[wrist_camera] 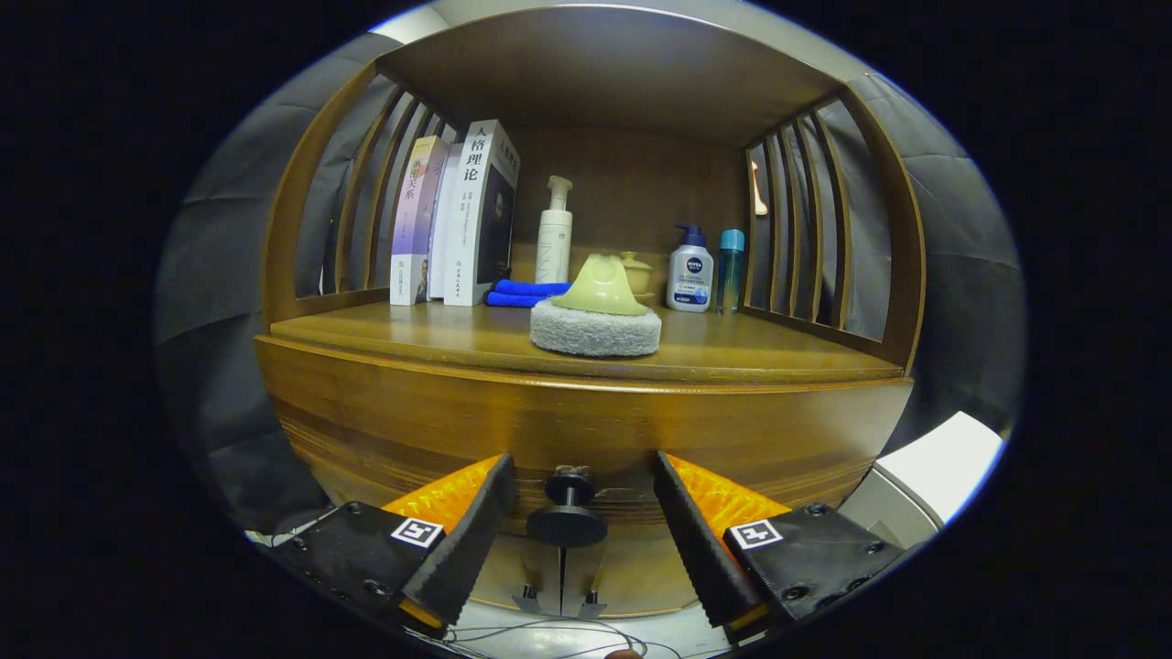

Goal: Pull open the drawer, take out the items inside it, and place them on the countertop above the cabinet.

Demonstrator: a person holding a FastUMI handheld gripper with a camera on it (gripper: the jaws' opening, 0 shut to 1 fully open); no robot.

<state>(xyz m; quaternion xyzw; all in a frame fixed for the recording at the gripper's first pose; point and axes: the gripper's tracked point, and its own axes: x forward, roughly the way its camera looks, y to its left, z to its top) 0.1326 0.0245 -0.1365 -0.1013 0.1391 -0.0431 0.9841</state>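
The drawer (586, 430) is seen shut, its front flush under the countertop (732, 352), and its knob (568, 513) is taken as the landmark. The gripper (577, 526) is held level with the knob, its 2 fingers spread apart, 1 on each side of it and touching nothing, probably so the knob can be clasped. Above the knob, on the countertop, a scrubbing pad (596, 320) is set near the front edge; behind it stand 2 books (462, 220), a blue cloth (522, 293) and 3 bottles (554, 229). Whether the pad came from the drawer cannot be judged
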